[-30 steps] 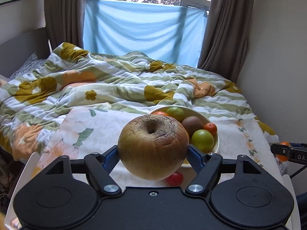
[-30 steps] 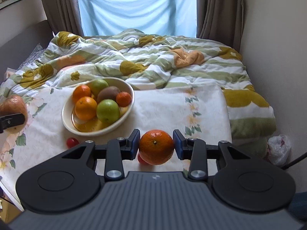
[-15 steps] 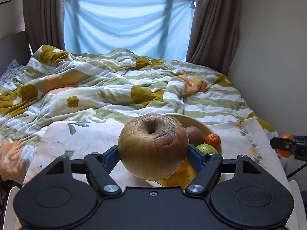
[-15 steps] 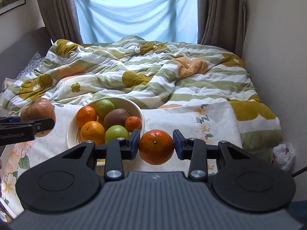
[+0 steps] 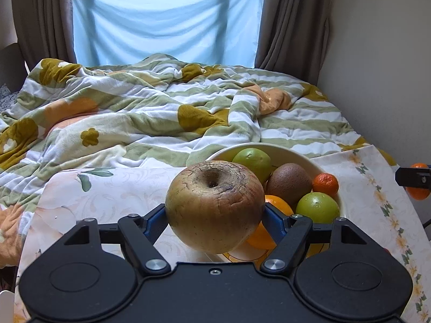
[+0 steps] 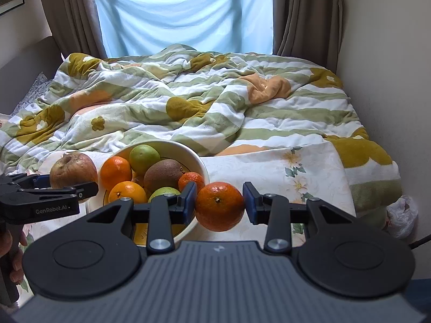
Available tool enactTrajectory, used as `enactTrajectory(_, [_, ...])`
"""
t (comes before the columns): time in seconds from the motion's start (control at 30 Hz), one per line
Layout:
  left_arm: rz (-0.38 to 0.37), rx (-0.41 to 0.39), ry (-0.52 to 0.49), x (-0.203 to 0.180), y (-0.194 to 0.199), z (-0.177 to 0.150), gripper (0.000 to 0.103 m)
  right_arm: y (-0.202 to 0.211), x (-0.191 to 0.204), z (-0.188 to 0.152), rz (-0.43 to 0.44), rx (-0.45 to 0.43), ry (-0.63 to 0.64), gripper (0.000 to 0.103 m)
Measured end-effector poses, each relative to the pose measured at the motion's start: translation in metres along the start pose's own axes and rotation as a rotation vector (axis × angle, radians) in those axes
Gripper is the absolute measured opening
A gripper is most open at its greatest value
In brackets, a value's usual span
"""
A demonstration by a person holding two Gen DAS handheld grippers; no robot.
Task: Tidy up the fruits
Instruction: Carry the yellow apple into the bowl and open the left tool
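Apple (image 5: 214, 206) looks wrinkly-soft, left fingers (image 5: 277, 219) clamp its sides; right gripper (image 6: 219, 206) pinches firm orange (image 6: 219, 206), bowl (image 6: 200, 161) at 10 o'clock.

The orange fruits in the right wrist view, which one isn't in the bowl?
The orange clamped in the right gripper, hanging just right of the bowl. The other three orange fruits lie inside it.

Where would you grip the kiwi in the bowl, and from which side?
Take the kiwi across its short middle, coming from above. It lies on its side atop the pile in the bowl, long axis roughly level, with a green fruit behind and a small tangerine beside it, so a side approach looks blocked. Both grippers are full now.
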State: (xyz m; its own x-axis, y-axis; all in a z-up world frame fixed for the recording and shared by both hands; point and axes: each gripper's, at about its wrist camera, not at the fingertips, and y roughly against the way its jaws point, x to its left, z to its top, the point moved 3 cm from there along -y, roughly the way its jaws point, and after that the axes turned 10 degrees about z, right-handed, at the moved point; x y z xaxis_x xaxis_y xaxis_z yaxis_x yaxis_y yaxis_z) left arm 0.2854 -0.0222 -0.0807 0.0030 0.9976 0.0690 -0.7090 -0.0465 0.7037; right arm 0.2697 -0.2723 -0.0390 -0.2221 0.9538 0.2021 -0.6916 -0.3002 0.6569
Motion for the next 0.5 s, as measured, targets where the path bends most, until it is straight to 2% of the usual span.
enactTrajectory(0.5, [0.0, 0.008, -0.043, -0.005, -0.012, -0.007, 0.079, -0.018, 0.008, 0.0, -0.003, 0.028, -0.006, 0.053])
